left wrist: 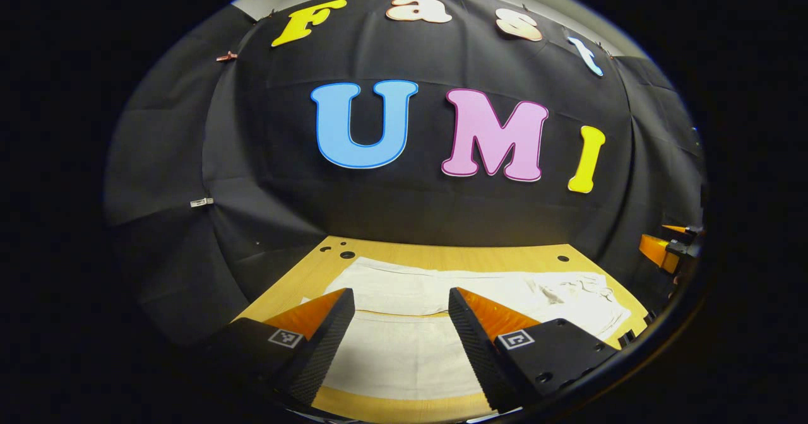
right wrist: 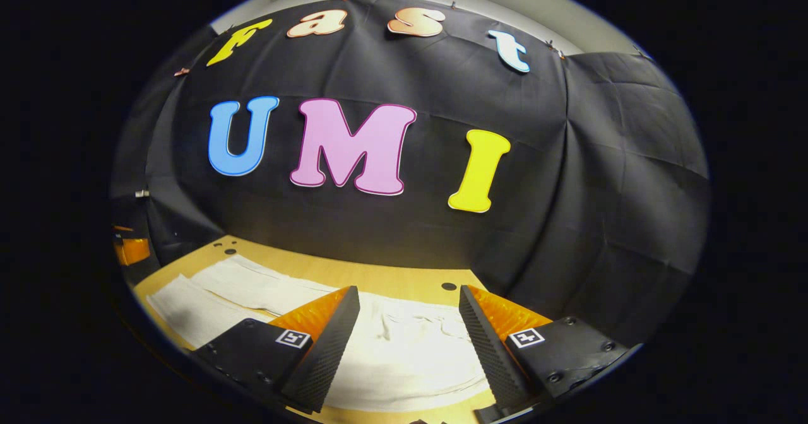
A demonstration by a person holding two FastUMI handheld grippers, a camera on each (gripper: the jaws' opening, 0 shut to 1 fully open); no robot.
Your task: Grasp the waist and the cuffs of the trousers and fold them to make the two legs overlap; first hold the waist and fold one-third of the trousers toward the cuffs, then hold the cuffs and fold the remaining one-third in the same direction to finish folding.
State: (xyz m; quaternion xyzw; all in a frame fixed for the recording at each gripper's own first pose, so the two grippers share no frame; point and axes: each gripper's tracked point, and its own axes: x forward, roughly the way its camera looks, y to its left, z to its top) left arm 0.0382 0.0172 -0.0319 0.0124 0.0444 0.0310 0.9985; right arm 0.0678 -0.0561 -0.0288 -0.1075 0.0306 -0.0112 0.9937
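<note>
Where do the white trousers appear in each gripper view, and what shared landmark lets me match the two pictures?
Left gripper view: trousers lie across the lower centre, legs spread, behind the open left gripper.
Right gripper view: trousers stretch from lower left to lower centre.
Shared landmark: the wooden table, its far edge against the black cloth wall.

The trousers (left wrist: 404, 348) are matt, soft-looking woven cloth, crumpled toward the table's right edge. The table (left wrist: 442, 257) is smooth light wood with a slight sheen.
</note>
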